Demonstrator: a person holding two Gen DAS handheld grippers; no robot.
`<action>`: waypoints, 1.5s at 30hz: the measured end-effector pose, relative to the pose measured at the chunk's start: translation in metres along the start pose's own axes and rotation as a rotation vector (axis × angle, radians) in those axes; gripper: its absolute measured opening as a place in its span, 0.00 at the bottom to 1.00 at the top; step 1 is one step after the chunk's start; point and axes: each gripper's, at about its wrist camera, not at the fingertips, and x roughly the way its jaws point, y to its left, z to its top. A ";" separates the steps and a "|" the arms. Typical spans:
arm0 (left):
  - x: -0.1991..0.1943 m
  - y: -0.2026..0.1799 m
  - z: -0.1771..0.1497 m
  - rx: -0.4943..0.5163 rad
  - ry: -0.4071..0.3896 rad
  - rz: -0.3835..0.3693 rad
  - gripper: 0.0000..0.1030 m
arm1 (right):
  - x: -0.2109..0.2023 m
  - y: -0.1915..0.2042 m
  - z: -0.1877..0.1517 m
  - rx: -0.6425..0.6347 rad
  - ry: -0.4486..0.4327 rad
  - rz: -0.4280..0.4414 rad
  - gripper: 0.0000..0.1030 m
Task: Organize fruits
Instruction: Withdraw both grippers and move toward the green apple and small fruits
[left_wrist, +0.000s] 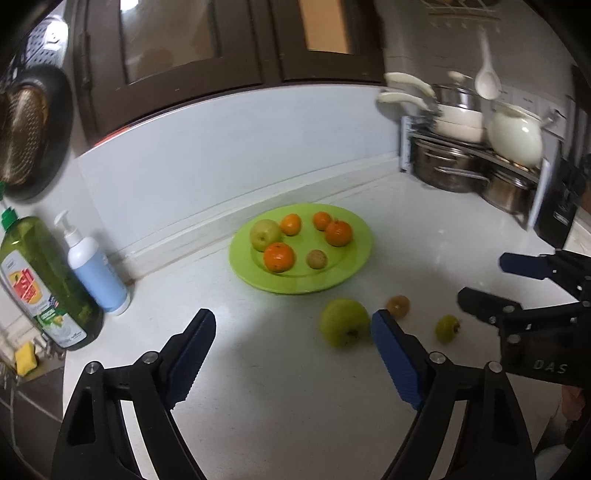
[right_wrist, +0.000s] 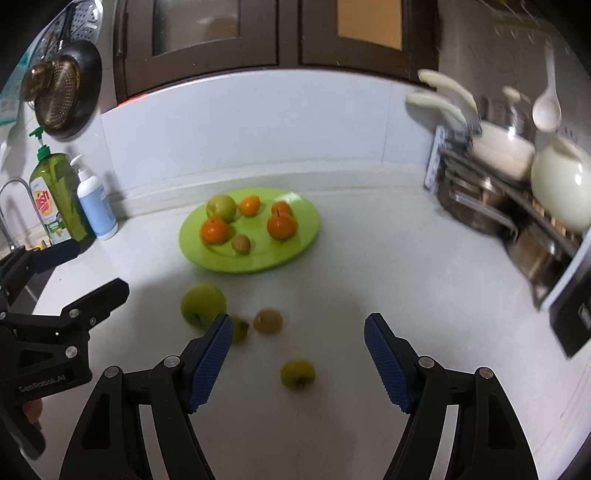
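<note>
Fruit lies in two groups on the white counter (left_wrist: 280, 387). Six pieces sit on the green plate (left_wrist: 354, 236): a green apple (left_wrist: 265, 234) at the back left, four oranges, the nearest of them (left_wrist: 279, 257) at the front left, and a small brownish fruit (left_wrist: 317, 259) at the front. Off the plate, toward the cameras, lies a loose apple (left_wrist: 344, 322) with a dull orange fruit (left_wrist: 398, 306) just beside it and a small yellow-green fruit (left_wrist: 447, 328) further right. The right wrist view shows one more small fruit (right_wrist: 240, 328), half hidden behind the left finger of its own gripper and too blurred to name.

The left gripper (left_wrist: 293, 332) hangs released over bare counter, nothing between its blue pads; its right pad (left_wrist: 395, 362) overlaps the edge of the loose apple in the picture, and I cannot tell whether they touch. The right gripper (right_wrist: 297, 343) is likewise spread and empty, with the yellow-green fruit lying on the counter between its fingers, clear of both pads.

Around the plate: a green soap bottle (left_wrist: 40, 284) and a white pump bottle (left_wrist: 96, 273) stand by the wall at the left. A rack (left_wrist: 476, 162) of pots and a cream kettle fills the right corner, and a white ladle (left_wrist: 487, 79) hangs above it. A dark pan (left_wrist: 29, 129) hangs on the left wall. Nothing lies between the loose fruit and the plate
</note>
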 end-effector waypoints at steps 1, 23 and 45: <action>-0.001 -0.002 -0.001 0.008 -0.006 -0.005 0.82 | 0.001 -0.001 -0.003 0.005 0.011 0.003 0.72; 0.062 -0.011 -0.008 0.014 0.070 -0.154 0.70 | 0.039 -0.009 -0.031 0.085 0.159 -0.017 0.60; 0.105 -0.016 -0.008 -0.067 0.154 -0.226 0.60 | 0.057 -0.007 -0.033 0.095 0.212 0.004 0.44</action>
